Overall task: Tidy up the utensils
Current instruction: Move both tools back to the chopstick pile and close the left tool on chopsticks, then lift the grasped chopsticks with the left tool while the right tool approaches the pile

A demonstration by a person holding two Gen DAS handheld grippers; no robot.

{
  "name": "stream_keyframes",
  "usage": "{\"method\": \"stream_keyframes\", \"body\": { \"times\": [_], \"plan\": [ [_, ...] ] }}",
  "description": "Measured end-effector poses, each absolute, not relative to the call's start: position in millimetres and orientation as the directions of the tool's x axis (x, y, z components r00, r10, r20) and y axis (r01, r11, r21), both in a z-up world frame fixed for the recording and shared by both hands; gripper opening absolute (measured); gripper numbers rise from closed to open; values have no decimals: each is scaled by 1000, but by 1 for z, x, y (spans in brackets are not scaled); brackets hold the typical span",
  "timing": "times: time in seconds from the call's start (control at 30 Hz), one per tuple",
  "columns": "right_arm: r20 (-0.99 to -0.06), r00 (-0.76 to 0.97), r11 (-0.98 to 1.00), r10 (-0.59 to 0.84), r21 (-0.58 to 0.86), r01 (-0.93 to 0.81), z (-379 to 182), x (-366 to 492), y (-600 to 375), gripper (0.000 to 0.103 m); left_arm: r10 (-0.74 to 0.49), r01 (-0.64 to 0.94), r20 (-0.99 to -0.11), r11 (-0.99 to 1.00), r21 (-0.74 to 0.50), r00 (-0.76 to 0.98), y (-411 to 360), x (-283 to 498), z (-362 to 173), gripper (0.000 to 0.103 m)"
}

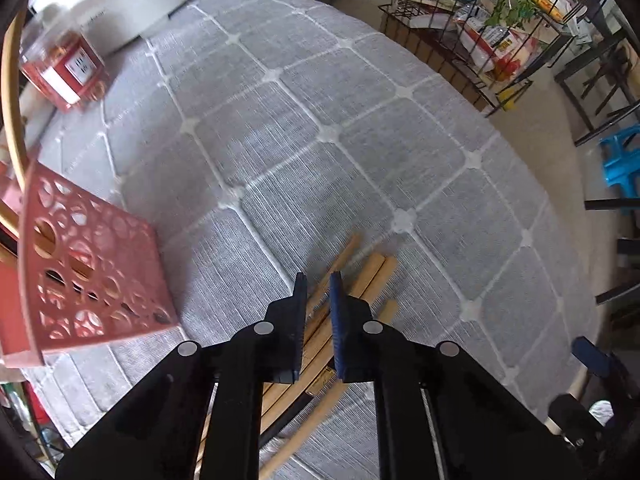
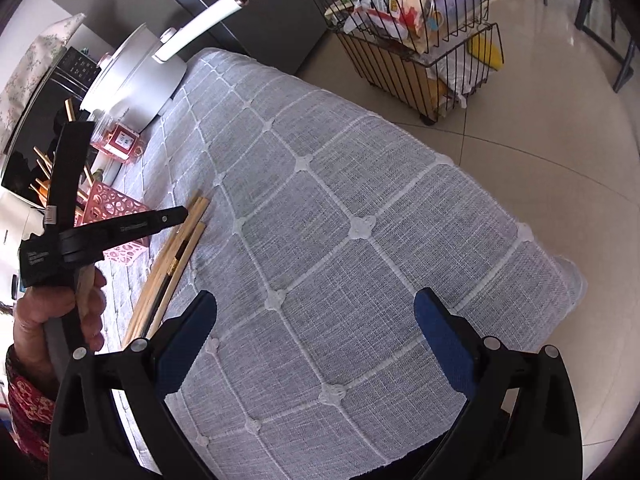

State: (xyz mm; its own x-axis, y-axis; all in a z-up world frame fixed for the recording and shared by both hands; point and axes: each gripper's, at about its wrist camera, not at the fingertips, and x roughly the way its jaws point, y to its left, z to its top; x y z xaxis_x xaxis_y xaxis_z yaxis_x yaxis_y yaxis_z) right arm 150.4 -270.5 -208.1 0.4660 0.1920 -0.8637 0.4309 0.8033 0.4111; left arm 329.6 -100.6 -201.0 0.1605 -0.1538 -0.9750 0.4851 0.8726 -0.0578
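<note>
Several wooden chopsticks [image 1: 374, 276] lie in a loose bundle on the grey checked tablecloth [image 1: 320, 120]. My left gripper [image 1: 318, 280] points steeply down onto them, its jaws nearly together, shut on one chopstick that runs up between the pads. A pink perforated holder [image 1: 92, 272] stands just left of it. In the right wrist view the same chopsticks [image 2: 188, 236] lie at the left beside the pink holder [image 2: 116, 202], with the left gripper [image 2: 182, 213] tip over them, held by a hand [image 2: 60, 308]. My right gripper [image 2: 316, 300] hangs wide open over bare cloth with nothing between its fingers.
A white lidded pot [image 2: 132, 72] and a red-labelled jar [image 2: 120, 140] stand at the far end of the table. A black wire rack [image 2: 420, 40] full of packets stands on the tiled floor beyond the table edge. A blue stool [image 1: 620, 160] is at the right.
</note>
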Motion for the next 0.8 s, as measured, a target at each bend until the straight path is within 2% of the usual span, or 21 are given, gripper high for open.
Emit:
{"method": "stream_keyframes", "body": {
  "times": [0.2, 0.3, 0.33, 0.43, 0.53, 0.8],
  "plan": [
    [-868, 446, 790, 217, 425, 441, -213, 154, -268, 96, -266, 422, -956, 886, -193, 122, -84, 333, -205, 13],
    [-870, 441, 784, 221, 427, 450, -213, 150, -268, 96, -225, 469, -963, 874, -130, 151, -93, 326, -202, 13],
    [-871, 443, 786, 213, 422, 452, -212, 149, -268, 96, -203, 488, -969, 866, -110, 141, -99, 323, -203, 17],
    [-872, 443, 785, 207, 418, 457, -210, 146, -266, 96, -139, 524, -973, 852, -23, 182, -111, 310, -202, 15],
    [-870, 444, 776, 213, 427, 464, -208, 144, -267, 96, -180, 500, -965, 864, -61, 193, -106, 299, -194, 10],
    [-852, 463, 737, 245, 474, 482, -202, 166, -261, 96, -347, 427, -890, 882, -201, 296, -51, 249, -128, 7]
  ]
}}
